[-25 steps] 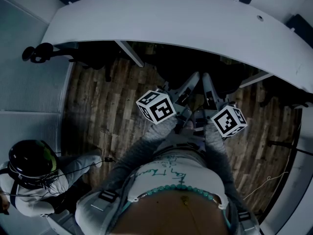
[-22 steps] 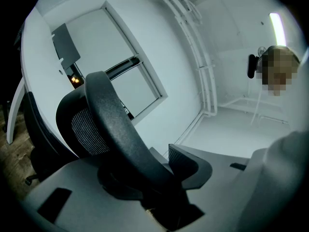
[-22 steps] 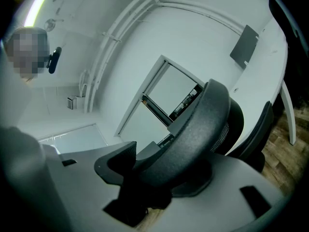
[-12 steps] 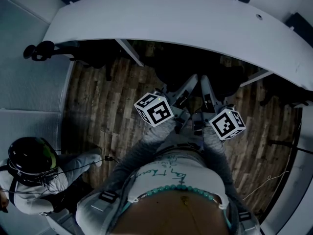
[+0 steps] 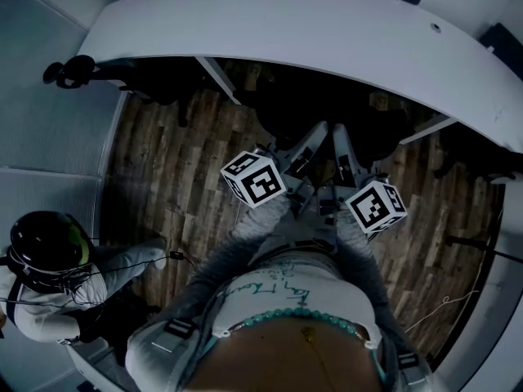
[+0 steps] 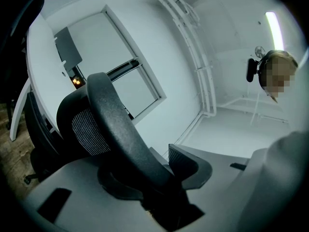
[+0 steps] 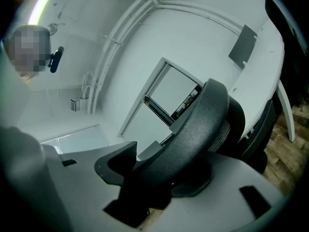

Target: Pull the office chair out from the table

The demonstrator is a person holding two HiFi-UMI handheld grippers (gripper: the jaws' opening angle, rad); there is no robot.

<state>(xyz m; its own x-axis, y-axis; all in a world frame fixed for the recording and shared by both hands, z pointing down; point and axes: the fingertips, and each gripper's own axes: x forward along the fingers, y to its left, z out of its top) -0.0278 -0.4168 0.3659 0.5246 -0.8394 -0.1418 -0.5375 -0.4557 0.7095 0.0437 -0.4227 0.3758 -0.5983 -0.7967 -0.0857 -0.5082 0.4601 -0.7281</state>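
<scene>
The black office chair (image 5: 286, 109) stands partly under the curved white table (image 5: 327, 31), straight ahead of me in the head view. My left gripper (image 5: 309, 147) and right gripper (image 5: 343, 149) reach side by side to its back. In the left gripper view the chair's curved top rim (image 6: 120, 129) runs between the jaws, and the black pad (image 6: 190, 167) bears on it at my left gripper (image 6: 159, 178). The right gripper view mirrors this: the rim (image 7: 193, 134) lies clamped by my right gripper (image 7: 149, 175), its pad (image 7: 113, 163) against it. The mesh back shows behind the rim.
A person in a dark helmet (image 5: 49, 260) sits on the floor at lower left. Another dark chair (image 5: 73, 72) stands at the table's left end and one more (image 5: 474, 162) at the right. White table legs (image 5: 216, 80) flank my chair on the wooden floor (image 5: 172, 170).
Both grippers, still closed on the chair's rim, have drawn slightly back toward me and left in the head view; the table edge sits a little higher in frame.
</scene>
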